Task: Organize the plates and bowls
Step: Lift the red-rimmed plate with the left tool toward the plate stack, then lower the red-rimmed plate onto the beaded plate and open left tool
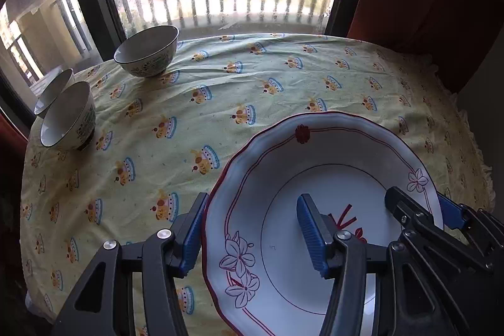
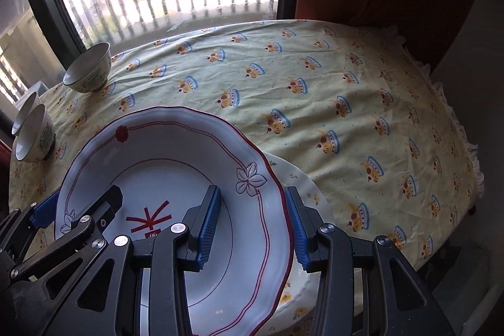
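Plate (image 1: 283, 178) gripped at opposite rims by left gripper (image 1: 252, 233) and right gripper (image 2: 252, 229), half-closed. Second plate (image 2: 310, 188) below, lower right; apparently stacking step. Level lowering needed next.

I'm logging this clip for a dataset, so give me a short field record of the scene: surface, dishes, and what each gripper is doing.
surface: table under a yellow printed cloth
held: red-trimmed plate, gripped at opposite rim edges
left gripper: shut on the plate's left rim
right gripper: shut on its right rim
beneath: second plate, yellow flowers, partly covered
bowls: three; one near the window, two close together at the left edge
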Demonstrator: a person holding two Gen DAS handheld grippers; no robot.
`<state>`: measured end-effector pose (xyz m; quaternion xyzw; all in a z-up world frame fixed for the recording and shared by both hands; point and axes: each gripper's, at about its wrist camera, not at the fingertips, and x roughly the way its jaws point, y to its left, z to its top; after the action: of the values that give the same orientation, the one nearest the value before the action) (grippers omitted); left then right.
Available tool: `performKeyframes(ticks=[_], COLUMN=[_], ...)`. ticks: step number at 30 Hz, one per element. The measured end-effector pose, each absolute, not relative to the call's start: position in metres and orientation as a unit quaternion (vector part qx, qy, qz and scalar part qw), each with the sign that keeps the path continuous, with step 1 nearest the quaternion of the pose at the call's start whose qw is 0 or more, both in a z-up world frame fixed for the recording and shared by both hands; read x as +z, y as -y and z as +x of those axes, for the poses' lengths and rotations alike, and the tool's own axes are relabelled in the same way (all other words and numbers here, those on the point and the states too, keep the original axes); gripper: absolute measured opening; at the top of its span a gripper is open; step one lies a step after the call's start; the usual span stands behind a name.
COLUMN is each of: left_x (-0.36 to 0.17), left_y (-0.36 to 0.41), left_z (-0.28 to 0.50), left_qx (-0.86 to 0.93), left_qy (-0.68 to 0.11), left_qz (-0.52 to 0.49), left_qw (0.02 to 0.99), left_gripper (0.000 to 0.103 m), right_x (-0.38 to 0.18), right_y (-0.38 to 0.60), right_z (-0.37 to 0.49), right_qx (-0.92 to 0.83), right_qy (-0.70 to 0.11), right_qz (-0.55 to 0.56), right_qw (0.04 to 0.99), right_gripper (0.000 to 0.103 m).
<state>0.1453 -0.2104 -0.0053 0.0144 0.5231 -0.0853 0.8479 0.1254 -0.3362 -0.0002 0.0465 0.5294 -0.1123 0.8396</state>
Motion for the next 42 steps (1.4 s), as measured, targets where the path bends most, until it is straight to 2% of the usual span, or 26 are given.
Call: performKeyframes(ticks=[15, 31, 40, 42], left_x=[-0.048, -0.055, -0.056, -0.056], left_y=[0.263, 0.284, 0.284, 0.284], left_z=[0.126, 0.115, 0.114, 0.113], left_qx=[-0.006, 0.067, 0.078, 0.08], left_qy=[-0.567, -0.551, -0.545, -0.545], left_qz=[-0.024, -0.004, 0.001, 0.003], left_qw=[0.823, 0.832, 0.835, 0.835], left_gripper=[0.058, 0.058, 0.06, 0.06], right_x=[-0.034, -0.059, -0.048, -0.043], right_y=[0.393, 0.41, 0.415, 0.416], right_z=[0.129, 0.138, 0.129, 0.126], right_qx=[-0.032, 0.038, 0.055, 0.059], right_qy=[-0.561, -0.585, -0.57, -0.564], right_qz=[0.024, 0.027, 0.028, 0.025], right_qw=[0.827, 0.81, 0.819, 0.824], right_gripper=[0.046, 0.046, 0.046, 0.039])
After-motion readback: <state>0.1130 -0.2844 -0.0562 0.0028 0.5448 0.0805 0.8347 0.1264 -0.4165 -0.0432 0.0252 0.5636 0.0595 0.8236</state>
